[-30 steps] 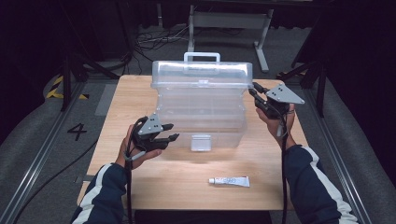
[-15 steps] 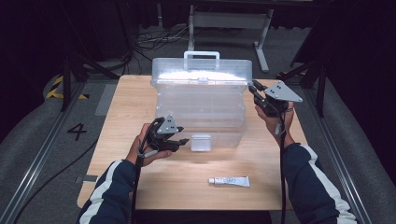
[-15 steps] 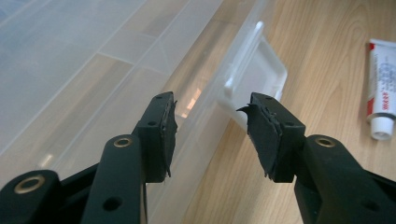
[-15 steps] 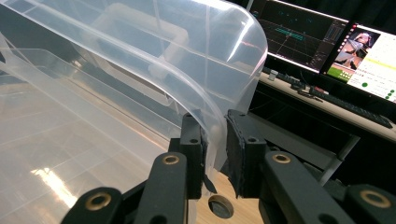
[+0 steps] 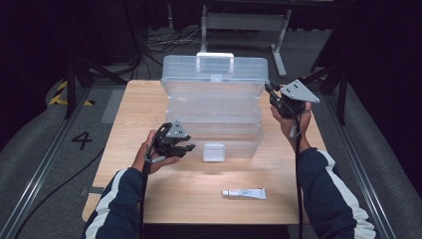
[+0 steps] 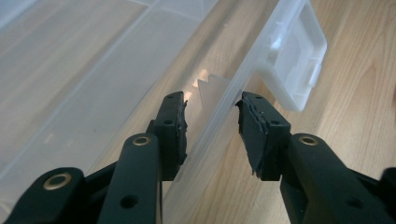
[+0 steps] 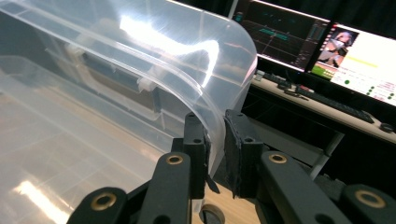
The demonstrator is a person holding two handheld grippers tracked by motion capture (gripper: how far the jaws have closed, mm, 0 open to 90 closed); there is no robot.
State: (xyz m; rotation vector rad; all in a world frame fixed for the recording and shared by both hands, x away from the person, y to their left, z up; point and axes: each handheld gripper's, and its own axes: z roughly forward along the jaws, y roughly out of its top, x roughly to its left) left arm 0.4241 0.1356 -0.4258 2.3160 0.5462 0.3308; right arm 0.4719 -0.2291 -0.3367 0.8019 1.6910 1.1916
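**Clear box held at lid and front wall**

The wooden table is topped by a clear plastic box, lid raised at the rear. At the box's right rear corner, the lid's edge is clamped betw. the nearly closed jaws of the right gripper. At the box's front-left, the left gripper straddles the front wall; its 2 jaws, just closing, aren't yet pressing. A latch hangs at the box front. A small tube lies nearer the person than the box.
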